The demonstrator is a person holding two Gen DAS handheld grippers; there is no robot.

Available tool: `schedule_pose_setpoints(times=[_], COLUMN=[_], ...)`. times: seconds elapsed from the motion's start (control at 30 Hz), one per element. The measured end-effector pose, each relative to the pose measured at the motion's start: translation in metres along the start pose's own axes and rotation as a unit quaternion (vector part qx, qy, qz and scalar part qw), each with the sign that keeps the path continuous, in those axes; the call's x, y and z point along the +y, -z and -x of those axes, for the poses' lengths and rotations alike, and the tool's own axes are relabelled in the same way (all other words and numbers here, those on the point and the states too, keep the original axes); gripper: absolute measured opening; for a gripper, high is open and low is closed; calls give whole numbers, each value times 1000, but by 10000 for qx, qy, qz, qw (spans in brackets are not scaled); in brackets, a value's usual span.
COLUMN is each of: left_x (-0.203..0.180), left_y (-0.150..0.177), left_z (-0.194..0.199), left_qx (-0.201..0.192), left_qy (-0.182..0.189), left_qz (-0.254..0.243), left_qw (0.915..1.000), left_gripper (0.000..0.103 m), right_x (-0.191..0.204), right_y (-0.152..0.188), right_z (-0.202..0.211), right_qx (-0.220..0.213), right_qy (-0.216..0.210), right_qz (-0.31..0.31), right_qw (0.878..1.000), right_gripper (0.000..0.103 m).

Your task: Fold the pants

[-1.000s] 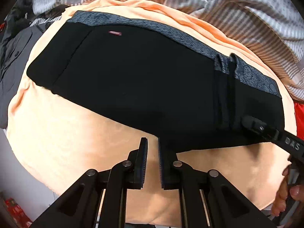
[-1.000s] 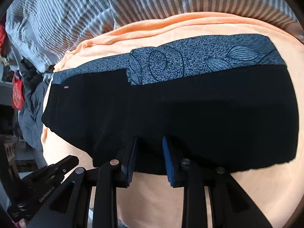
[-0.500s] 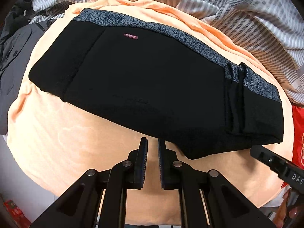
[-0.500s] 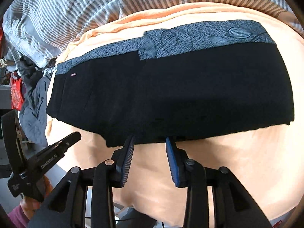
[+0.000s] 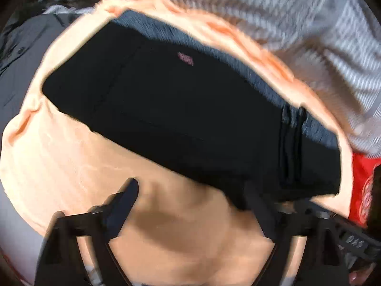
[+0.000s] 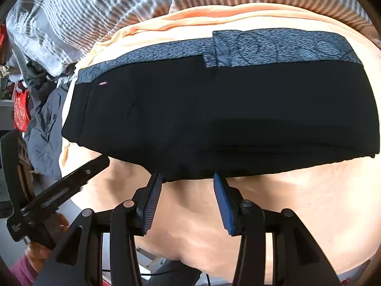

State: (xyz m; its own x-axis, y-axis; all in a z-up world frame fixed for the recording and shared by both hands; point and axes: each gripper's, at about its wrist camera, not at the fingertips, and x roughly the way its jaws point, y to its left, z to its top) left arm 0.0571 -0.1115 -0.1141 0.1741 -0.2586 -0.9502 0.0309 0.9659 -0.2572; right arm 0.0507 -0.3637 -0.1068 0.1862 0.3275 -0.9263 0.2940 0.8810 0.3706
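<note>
We see the folded black pants lying across the peach blanket, bare blanket along their near edge. Striped bedding crowds the far side. Our left gripper and right gripper point steeply down, jaws opening, nothing between them.

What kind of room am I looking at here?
Probably a bedroom at home. Black pants lie folded on a peach blanket, a striped grey duvet is bunched behind, and more clothes are heaped at the side.
</note>
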Motion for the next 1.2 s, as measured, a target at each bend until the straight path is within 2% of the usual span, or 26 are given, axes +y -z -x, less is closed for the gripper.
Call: schedule_pose_setpoints(times=[0.07,0.2,0.37,0.5,0.6,0.73,0.9,1.07,1.2], left_x=[1,5,21,47,73,106,132,136,134], left_y=[-3,-5,-8,-17,-26,-35,-36,-42,-50], left_z=[2,0,-6,2,8,2,-14,-26,-31], left_qx=[72,170,255,-142,-398,-452,-468,-545,-575], left_qy=[146,92,233,200,253,531,1083,1612,1802], left_qz=[-47,-71,256,655,1097,1569,2069,2121,2102], left_qw=[9999,9998,9991,9976,9928,9851,9712,9623,9592], left_gripper=[91,91,91,91,91,91,91,91,91], right_x=[2,7,13,15,16,18,25,30,34], right_y=[1,1,-1,-2,-2,-3,-3,-3,-6], right_z=[-1,-5,-5,-8,-9,-14,-23,-30,-33], right_qx=[21,70,68,100,119,170,266,328,353], right_qy=[-8,-19,20,27,31,10,-15,-18,-60], right_qz=[9,21,131,149,145,143,201,253,248], right_qw=[10000,10000,9999,9998,9998,9998,9994,9991,9991], right_gripper=[51,51,53,53,53,53,53,53,53])
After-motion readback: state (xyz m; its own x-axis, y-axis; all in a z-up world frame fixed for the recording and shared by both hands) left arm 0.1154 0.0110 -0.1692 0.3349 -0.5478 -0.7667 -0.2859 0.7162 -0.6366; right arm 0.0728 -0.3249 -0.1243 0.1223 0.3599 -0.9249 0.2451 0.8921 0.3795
